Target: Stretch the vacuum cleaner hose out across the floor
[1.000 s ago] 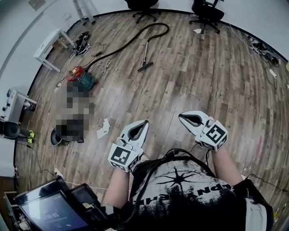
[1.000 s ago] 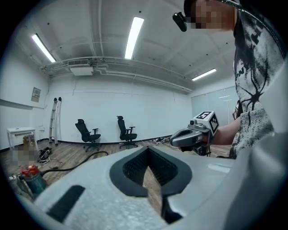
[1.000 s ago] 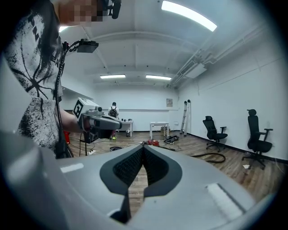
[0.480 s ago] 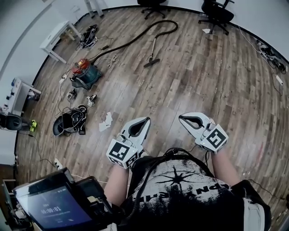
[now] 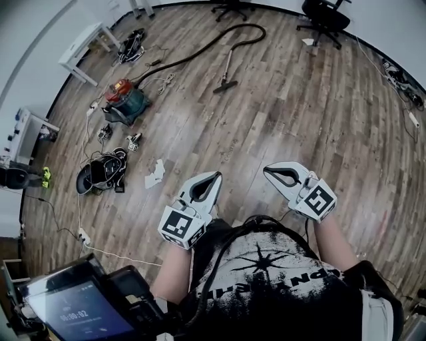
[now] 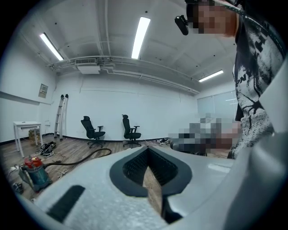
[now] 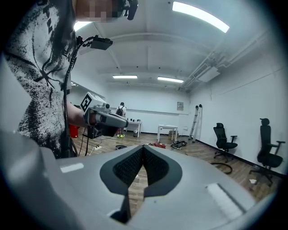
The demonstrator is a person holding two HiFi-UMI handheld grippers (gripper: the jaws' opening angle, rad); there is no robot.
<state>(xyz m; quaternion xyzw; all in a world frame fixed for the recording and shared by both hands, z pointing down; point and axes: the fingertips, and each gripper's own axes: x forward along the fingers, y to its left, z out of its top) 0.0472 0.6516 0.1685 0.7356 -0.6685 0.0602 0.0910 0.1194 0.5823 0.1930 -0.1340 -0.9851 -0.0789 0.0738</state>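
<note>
The vacuum cleaner hose [image 5: 186,58] lies on the wooden floor [image 5: 279,120] well ahead of both grippers, far beyond their tips and a little to the left gripper's side; it runs from the red and teal vacuum cleaner body [image 5: 125,101], which sits ahead and off to the left of the left gripper [image 5: 214,176], out to a hooked bend at its far end, where it doubles back into the wand and floor head [image 5: 225,85]; so the hose is partly laid out but its end is curled, not straight

The left gripper is closed with its pads meeting and nothing between them, as its own view shows, with the hose [image 6: 85,158] and the vacuum cleaner body [image 6: 35,173] far off past its tip; the right gripper [image 5: 268,172] is likewise closed on nothing, held level with the left and just apart from it, both close in front of the person's body

By my reading the task has not started: neither gripper is near the hose, and what remains is to walk over, take hold near the curled end and draw it out along the floor

Further out, a bag with cables [image 5: 100,174] and a scrap of paper [image 5: 156,174] lie to the left of the left gripper, a white desk [image 5: 83,50] stands beyond the vacuum, and office chairs [image 5: 323,16] stand by the far wall
</note>
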